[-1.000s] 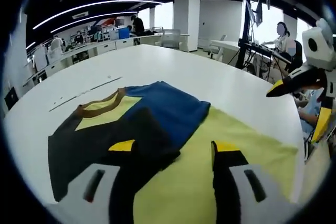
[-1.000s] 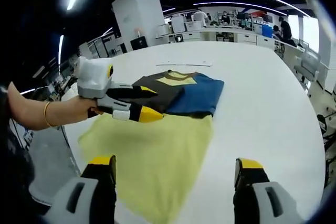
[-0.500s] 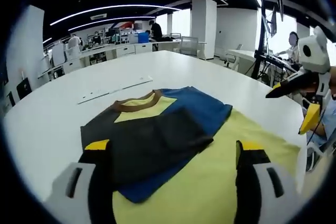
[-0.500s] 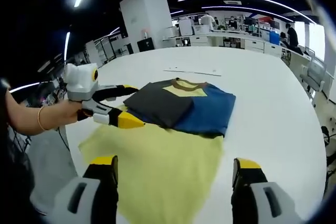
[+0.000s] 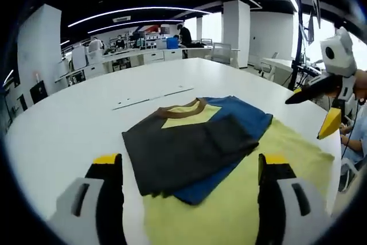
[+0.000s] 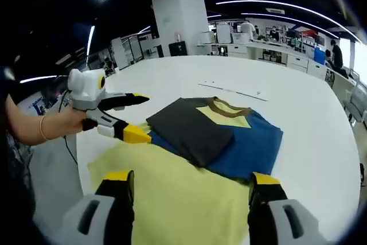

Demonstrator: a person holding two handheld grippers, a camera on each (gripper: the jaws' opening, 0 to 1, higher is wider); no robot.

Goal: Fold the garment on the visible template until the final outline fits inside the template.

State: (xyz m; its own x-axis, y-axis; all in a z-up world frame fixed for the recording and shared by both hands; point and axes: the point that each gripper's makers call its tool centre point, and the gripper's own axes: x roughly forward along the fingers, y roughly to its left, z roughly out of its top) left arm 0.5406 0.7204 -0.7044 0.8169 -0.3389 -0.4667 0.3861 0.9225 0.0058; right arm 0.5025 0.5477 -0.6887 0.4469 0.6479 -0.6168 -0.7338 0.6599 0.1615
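We see the folded garment [image 5: 195, 147] at frame centre, lying on the yellow template [image 5: 246, 199] atop the white table [image 5: 74, 119]. Left gripper [image 5: 189, 167]: jaws spread apart, nothing held, at bottom of left gripper view. Right gripper [image 6: 186, 185]: jaws likewise apart, empty, over template's near edge.

Folded garment [image 5: 195, 144] on template [image 5: 246, 199], overlapping its far edge, partly on desk [image 5: 69, 124]. Strip [image 6: 234, 89] on desk beyond garment collar. Left gripper [image 6: 135, 116] beside garment, over template edge.
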